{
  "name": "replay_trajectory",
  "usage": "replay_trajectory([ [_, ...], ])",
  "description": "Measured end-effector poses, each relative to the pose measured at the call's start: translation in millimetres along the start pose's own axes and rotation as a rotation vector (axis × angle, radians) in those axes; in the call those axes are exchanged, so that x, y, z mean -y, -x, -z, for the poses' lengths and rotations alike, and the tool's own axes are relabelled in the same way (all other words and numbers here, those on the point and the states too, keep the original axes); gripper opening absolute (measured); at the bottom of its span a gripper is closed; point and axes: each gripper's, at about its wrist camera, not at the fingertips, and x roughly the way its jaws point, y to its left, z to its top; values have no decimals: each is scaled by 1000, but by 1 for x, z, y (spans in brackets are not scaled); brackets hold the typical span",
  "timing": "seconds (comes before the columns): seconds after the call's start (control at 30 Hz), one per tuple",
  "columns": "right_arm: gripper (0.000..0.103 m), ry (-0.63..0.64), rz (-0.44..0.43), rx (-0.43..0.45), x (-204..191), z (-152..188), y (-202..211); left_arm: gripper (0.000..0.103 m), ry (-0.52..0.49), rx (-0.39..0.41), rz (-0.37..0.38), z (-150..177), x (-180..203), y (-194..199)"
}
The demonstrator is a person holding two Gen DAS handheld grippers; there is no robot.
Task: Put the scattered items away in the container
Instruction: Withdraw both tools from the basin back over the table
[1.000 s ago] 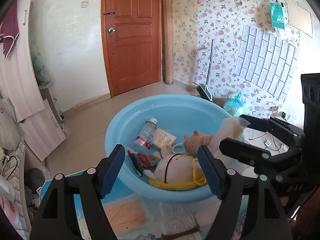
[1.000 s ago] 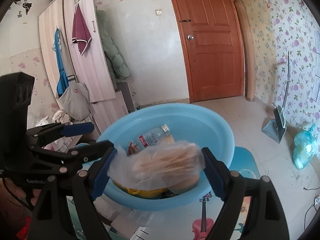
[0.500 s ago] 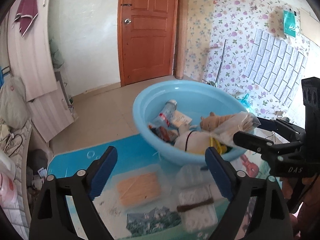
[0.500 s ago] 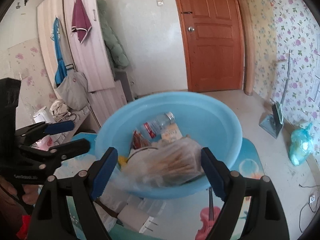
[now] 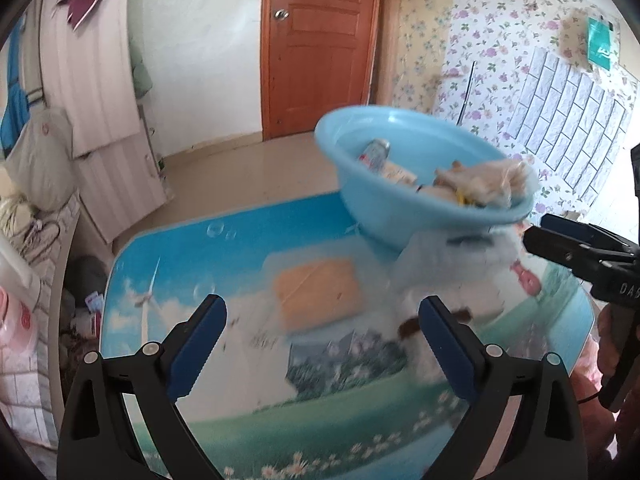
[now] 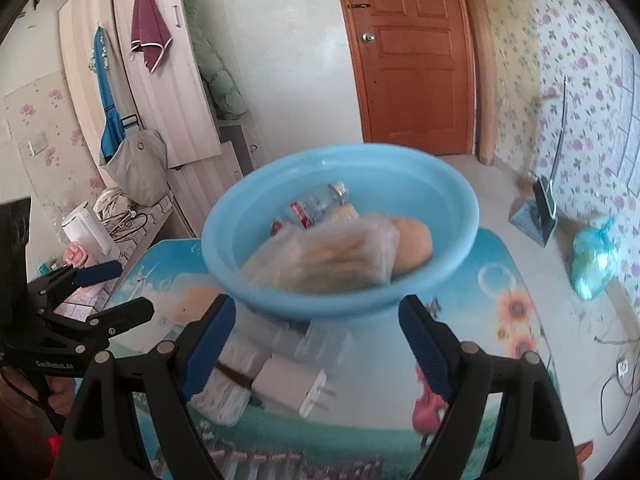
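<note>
**Two tools near the blue basin on the picture-printed table**

Left wrist view. The left tool (image 5: 322,322) has its jaws spread wide and opening further, with nothing pinched between them. It points down at the table (image 5: 168,264). The blue basin (image 5: 404,204) stands at the table's far side. On the near side of the basin lies a clear bag with orange-tan contents (image 5: 318,294), flat on the table and apart from both blue pads. Just right of that bag and nearer the basin's foot lie pale, blurred packets (image 5: 452,276). Inside the basin a small bottle (image 5: 374,152) leans against the far wall.

Right wrist view. The right tool (image 6: 316,330) has its jaws spread, empty, just short of the basin's near rim. A clear bag of tan sticks (image 6: 336,258) rests inside the basin against the near wall, with a tan plush toy (image 6: 412,242) touching its right side and the bottle behind them. On the table in front of the basin lies a white plug adapter (image 6: 294,386). The left tool appears at the left edge.
</note>
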Motion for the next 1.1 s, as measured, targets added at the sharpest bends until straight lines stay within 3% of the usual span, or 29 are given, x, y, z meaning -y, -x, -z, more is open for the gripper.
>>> replay_trajectory([
  [0.47,85,-25,43,-108,-4,41,-12,97,45,-72,-4,19,-10,-18],
  [1.1,85,-31,41,-193,-8,53,-44,97,41,-104,51,-8,11,-58],
])
